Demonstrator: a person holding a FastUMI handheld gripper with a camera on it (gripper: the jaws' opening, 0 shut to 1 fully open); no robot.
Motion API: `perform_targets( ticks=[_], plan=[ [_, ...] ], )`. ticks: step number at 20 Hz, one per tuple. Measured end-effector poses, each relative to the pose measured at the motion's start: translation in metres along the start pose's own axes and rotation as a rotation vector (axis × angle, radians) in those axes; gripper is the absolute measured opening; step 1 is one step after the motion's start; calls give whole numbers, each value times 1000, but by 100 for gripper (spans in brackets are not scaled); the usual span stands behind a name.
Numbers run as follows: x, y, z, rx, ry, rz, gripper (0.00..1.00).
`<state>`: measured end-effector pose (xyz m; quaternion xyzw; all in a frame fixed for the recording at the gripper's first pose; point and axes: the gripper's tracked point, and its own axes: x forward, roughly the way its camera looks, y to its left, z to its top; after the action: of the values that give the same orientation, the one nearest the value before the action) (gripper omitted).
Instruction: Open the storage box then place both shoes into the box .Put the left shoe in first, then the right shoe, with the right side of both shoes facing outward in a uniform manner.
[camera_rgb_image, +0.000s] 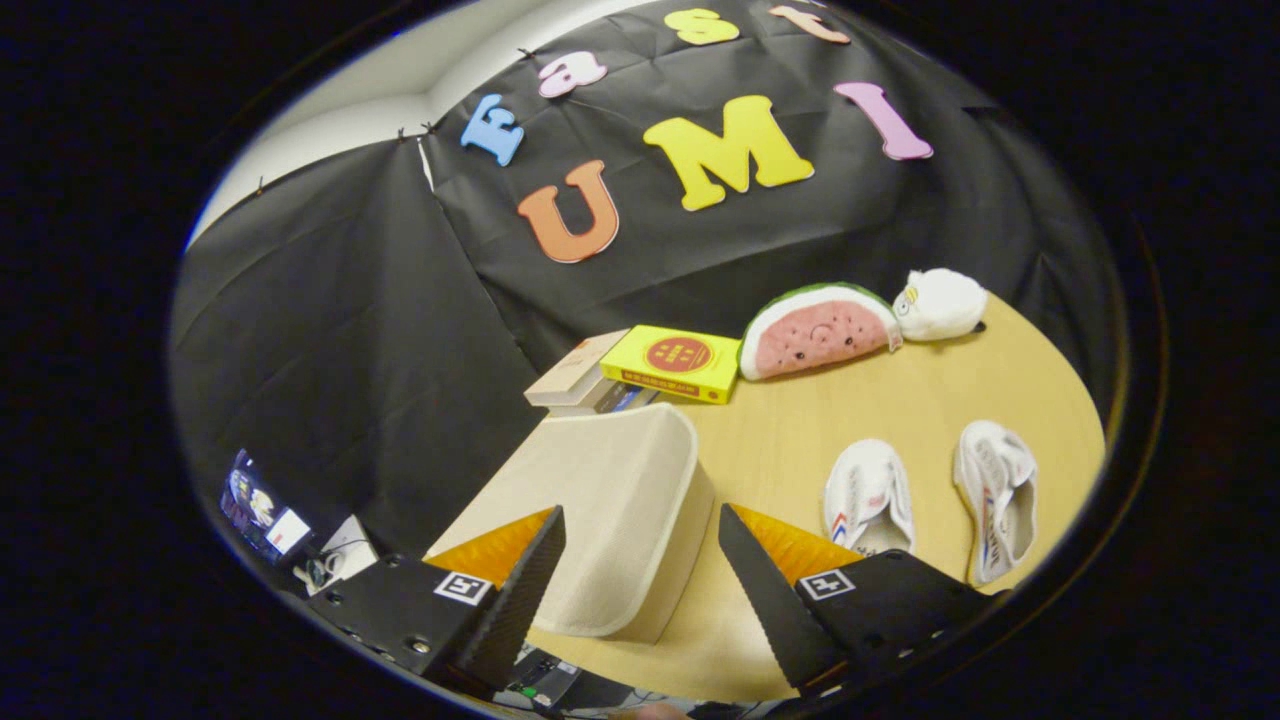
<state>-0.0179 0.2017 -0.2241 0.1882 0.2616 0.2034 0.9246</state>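
Note:
A cream fabric storage box (610, 515) with its lid closed stands on the wooden table (900, 400), and its near corner reaches in between my fingers. My gripper (640, 565) is open, hovering above that corner with both fingers apart from the fabric. To the right of the box lie two white shoes with red and blue stripes: one shoe (868, 497) just beyond my right finger (760, 590), the other shoe (995, 495) farther right near the table's rim.
Behind the box lies a stack of books with a yellow book (672, 363) on top. A watermelon-slice plush (815, 332) and a white plush (940, 304) rest against the black cloth wall. A lit screen (262, 515) sits down to the left, off the table.

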Motion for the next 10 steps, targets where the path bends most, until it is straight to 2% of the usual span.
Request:
perform_targets(
  ticks=[4,10],
  plan=[
    [29,12,-26,75,65,45,95],
    [50,11,-54,329,156,86,95]
  ],
)
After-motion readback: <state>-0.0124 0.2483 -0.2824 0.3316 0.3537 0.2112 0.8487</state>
